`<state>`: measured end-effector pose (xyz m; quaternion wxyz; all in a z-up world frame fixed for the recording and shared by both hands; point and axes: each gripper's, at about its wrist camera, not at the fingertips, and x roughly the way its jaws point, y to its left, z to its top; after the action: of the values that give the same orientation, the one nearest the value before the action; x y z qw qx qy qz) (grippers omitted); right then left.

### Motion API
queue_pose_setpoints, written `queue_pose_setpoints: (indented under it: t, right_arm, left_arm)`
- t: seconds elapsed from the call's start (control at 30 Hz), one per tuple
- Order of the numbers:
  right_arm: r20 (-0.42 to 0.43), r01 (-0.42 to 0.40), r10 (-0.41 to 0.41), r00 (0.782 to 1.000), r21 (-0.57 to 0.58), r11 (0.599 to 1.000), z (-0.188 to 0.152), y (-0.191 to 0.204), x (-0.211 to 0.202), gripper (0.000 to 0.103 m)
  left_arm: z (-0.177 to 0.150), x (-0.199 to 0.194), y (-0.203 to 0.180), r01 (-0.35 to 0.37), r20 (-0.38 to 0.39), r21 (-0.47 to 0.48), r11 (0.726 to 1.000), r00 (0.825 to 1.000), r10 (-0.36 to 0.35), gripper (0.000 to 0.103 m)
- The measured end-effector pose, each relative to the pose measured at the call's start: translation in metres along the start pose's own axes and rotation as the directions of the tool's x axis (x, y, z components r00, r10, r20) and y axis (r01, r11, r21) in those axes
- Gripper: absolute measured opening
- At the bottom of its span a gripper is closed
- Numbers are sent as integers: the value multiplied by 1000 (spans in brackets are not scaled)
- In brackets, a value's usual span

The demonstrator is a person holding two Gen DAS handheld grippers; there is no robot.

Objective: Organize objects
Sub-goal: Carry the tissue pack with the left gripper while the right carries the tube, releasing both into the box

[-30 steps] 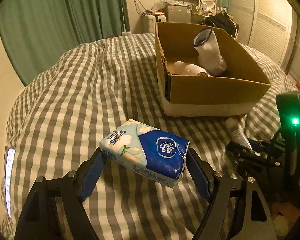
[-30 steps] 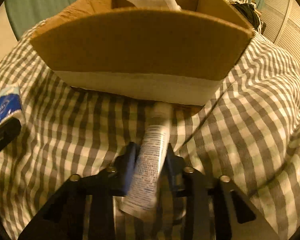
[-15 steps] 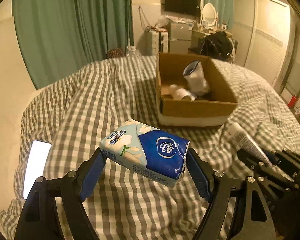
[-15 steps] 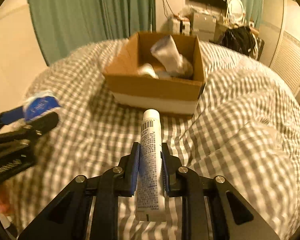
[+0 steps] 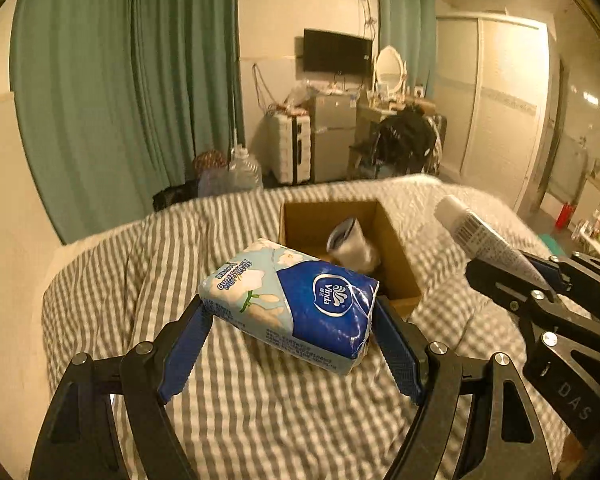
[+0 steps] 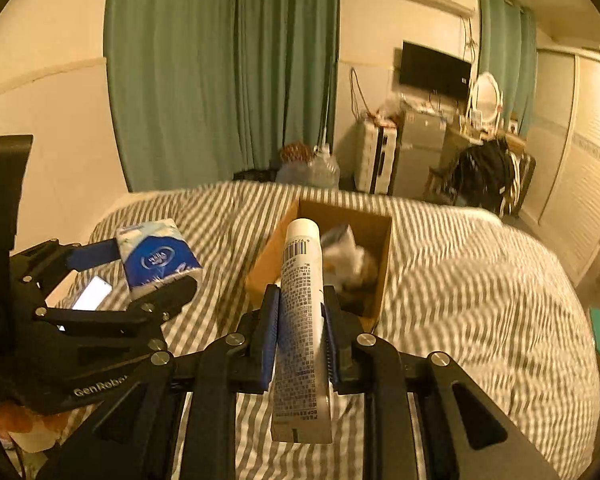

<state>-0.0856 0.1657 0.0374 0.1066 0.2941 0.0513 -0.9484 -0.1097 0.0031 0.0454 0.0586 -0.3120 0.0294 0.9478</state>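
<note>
My left gripper is shut on a blue and white tissue pack and holds it high above the checked bed; the pack also shows in the right wrist view. My right gripper is shut on a white tube, cap pointing forward; the tube shows at the right of the left wrist view. An open cardboard box stands on the bed ahead and below both grippers. It holds a white pouch and other items I cannot make out.
The bed has a grey checked cover. A phone lies on it at the left. Green curtains, a small fridge, a TV and a wardrobe stand beyond the bed.
Both grippers have risen and drawn back from the box, each still holding its object. The box now looks smaller and farther away, and more of the room shows.
</note>
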Motion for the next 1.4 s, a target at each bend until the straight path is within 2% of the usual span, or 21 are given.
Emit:
queue_pose_setpoints:
  t: [0.17, 0.4, 0.6, 0.73, 0.87, 0.97, 1.13, 1.23, 1.4]
  right_arm:
    - [60, -22, 21, 998, 1, 1000, 40, -16, 2, 19]
    - [90, -26, 25, 996, 13, 1000, 84, -38, 40, 19]
    - [52, -31, 28, 998, 69, 997, 98, -66, 99, 19]
    - [49, -31, 23, 999, 169, 985, 103, -93, 140, 19]
    - [16, -37, 34, 999, 217, 975, 93, -106, 179, 19]
    - [-40, -33, 44, 998, 225, 974, 71, -111, 208, 19]
    - [-129, -16, 51, 990, 262, 965, 39, -119, 250, 19]
    - [-149, 0, 38, 988, 245, 970, 31, -118, 257, 20]
    - [-146, -10, 44, 988, 227, 974, 23, -109, 252, 20]
  left_arm:
    - [37, 15, -2, 25, 38, -11, 1000, 999, -25, 82]
    - [81, 72, -6, 27, 50, -17, 999, 998, -26, 82]
    - [90, 130, -6, -5, 25, -32, 999, 1000, 6, 82]
    - [84, 169, -12, -11, -6, -38, 999, 1000, 10, 82]
    - [63, 199, -19, -14, -37, 2, 1000, 999, 14, 82]
    - [44, 224, -26, -7, -77, 57, 998, 997, 11, 82]
    - [22, 247, -28, 25, -146, 58, 998, 989, -16, 82]
    - [16, 243, -32, 12, -129, 92, 996, 992, 0, 82]
    - [7, 237, -33, 71, -141, 75, 995, 988, -60, 82]
